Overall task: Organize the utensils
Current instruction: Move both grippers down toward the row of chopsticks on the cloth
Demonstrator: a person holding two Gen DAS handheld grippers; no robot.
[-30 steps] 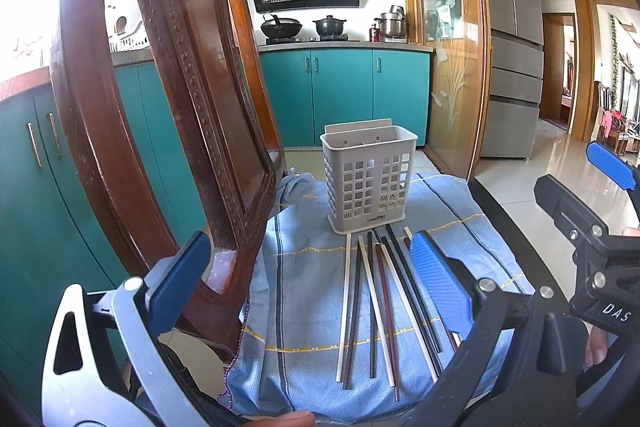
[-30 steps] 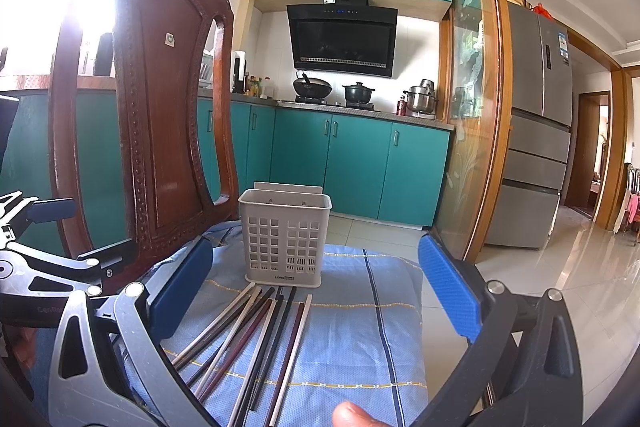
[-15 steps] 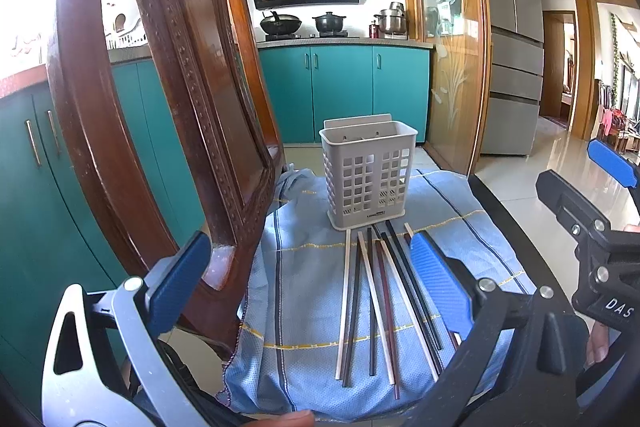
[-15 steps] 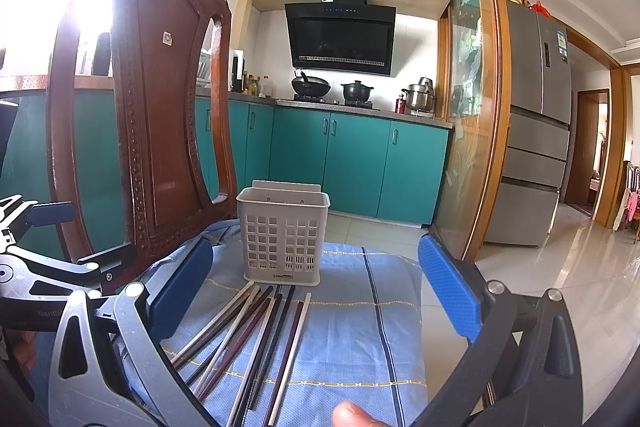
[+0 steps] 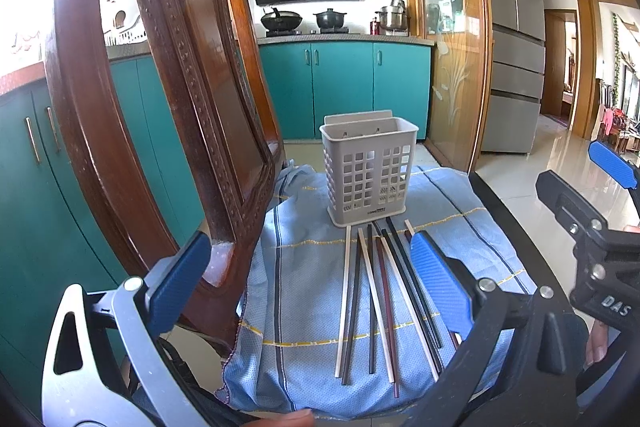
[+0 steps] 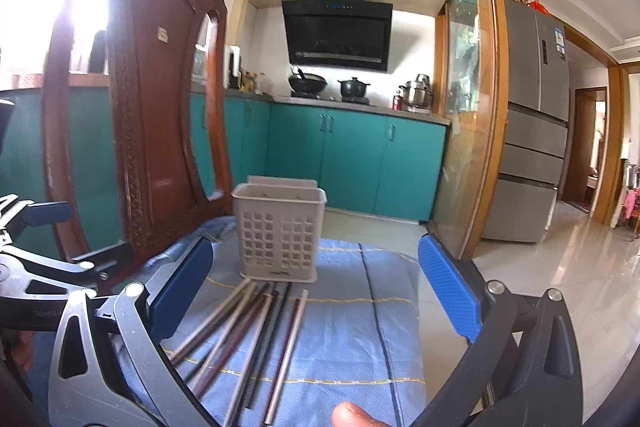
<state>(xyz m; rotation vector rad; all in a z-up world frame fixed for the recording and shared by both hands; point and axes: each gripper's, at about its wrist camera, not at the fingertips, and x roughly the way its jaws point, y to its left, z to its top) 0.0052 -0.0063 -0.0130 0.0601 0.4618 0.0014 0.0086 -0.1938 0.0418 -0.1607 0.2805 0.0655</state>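
Chopsticks (image 5: 380, 291) flat ahead of gaping left tool (image 5: 308, 279).

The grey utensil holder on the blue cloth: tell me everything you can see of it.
The utensil holder is a light grey, plastic-looking rectangular basket standing upright on the blue cloth. Its front wall has two grids of square holes, with a small dark label near the base. A taller flat back panel rises behind the open rim, and a flat foot widens the bottom. No utensils show above the rim. The chopsticks lie flat before it, their far ends at or near its foot. Neither hand-held gripper touches it.
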